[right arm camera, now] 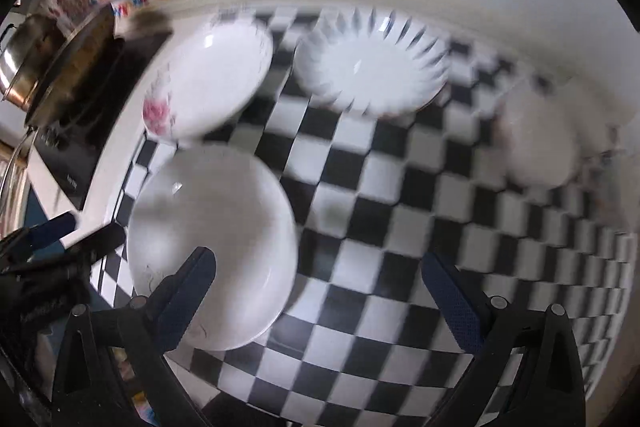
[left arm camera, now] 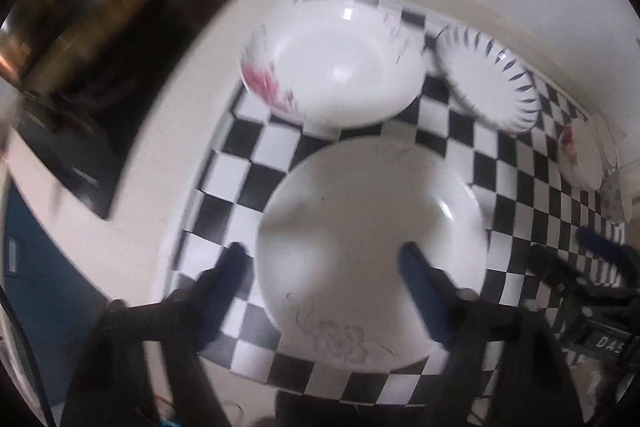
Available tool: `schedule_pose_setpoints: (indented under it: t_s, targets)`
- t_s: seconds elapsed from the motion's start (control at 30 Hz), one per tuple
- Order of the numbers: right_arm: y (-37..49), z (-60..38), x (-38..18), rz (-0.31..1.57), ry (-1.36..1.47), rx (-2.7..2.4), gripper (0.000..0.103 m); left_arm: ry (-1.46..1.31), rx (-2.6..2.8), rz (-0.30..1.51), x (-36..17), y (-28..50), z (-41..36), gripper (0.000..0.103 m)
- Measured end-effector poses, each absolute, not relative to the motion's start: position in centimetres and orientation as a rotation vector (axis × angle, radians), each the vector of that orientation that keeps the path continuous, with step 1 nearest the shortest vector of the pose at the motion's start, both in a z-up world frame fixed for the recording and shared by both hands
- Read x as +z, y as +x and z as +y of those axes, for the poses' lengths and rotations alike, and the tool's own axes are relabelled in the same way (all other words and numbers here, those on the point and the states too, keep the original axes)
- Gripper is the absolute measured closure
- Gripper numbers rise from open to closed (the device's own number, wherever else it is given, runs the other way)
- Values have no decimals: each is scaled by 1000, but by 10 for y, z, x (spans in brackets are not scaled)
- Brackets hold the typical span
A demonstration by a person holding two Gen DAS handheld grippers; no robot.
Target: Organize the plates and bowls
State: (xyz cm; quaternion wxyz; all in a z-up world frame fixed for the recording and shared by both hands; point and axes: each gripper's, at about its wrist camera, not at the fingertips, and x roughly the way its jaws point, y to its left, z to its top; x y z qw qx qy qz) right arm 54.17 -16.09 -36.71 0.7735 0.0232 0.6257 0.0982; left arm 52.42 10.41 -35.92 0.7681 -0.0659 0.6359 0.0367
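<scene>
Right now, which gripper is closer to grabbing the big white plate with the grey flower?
Probably the left gripper. Its open fingers straddle the grey-flower plate. The right gripper has one finger over that plate; the rest hangs above the checkered mat.

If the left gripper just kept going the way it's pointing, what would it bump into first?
Most likely the big white plate with the faint grey flower. The left gripper points down at it with open jaws straddling its left rim. Blur hides the remaining gap.

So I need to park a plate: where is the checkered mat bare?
Bare squares lie right of the near plate, below the fluted plate, left of the blurred dish. The mat's left side is crowded: near plate and pink-flowered plate sit close together.
</scene>
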Motion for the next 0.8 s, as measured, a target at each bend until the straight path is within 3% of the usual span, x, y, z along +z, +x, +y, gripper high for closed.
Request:
schedule_pose_setpoints:
  t_s: [0.07,0.17,0.4,0.47,0.5,0.57,0.6,0.8]
  targets:
    - [550,-157,-391,1418,93,242,1,-172,72,1429,-376,532,115,47]
    - [558,-153,-425,1510,169,254,6,-202,43,1475,-394,541,131,47]
    - [556,-143,-465,1635,333,236,39,-179,-99,1576,-427,556,145,48]
    - [555,-138,-467,1650,360,244,51,-175,-153,1589,-434,557,142,63]
    - [554,-136,-467,1649,370,228,61,-151,-172,1596,-436,557,139,66]
    - [552,-131,-466,1644,341,205,67,-108,-184,1582,-434,557,135,66]
    - [551,-129,-465,1639,318,190,74,-100,-187,1576,-434,557,135,66]
    - [542,-136,-460,1616,324,168,77,-60,-187,1572,-427,554,123,66]
